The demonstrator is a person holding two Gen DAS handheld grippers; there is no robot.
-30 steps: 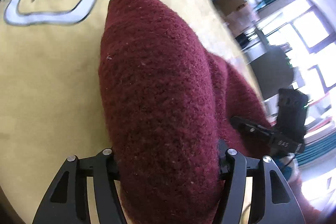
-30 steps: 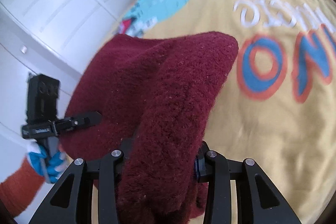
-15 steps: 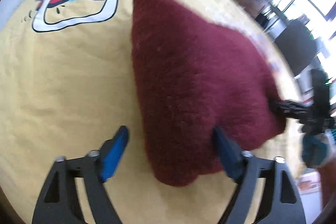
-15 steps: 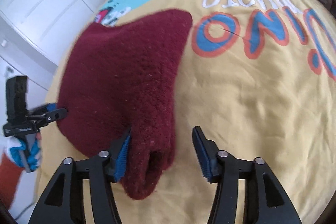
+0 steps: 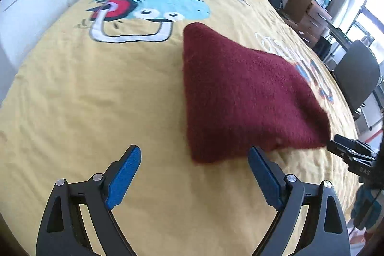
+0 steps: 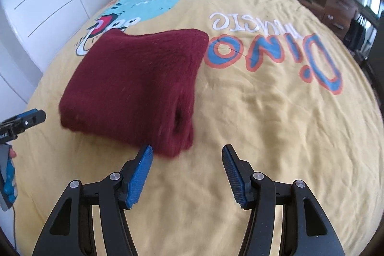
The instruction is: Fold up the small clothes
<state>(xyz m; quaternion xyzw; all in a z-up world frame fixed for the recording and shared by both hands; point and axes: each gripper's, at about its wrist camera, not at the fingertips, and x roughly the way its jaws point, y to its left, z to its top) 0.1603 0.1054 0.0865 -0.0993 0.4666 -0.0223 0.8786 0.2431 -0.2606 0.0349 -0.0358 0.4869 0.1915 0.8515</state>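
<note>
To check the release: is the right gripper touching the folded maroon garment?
Apart. The right wrist view shows the right gripper open, yellow bedspread between its pads, the maroon garment lying beyond.

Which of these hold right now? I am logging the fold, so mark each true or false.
1. The maroon knitted garment lies folded on the yellow bedspread. True.
2. The right gripper clamps the garment. False: open, nothing between its pads.
3. The left gripper is open and empty. True.
4. The garment covers the word DINO. False: it lies beside it.
</note>
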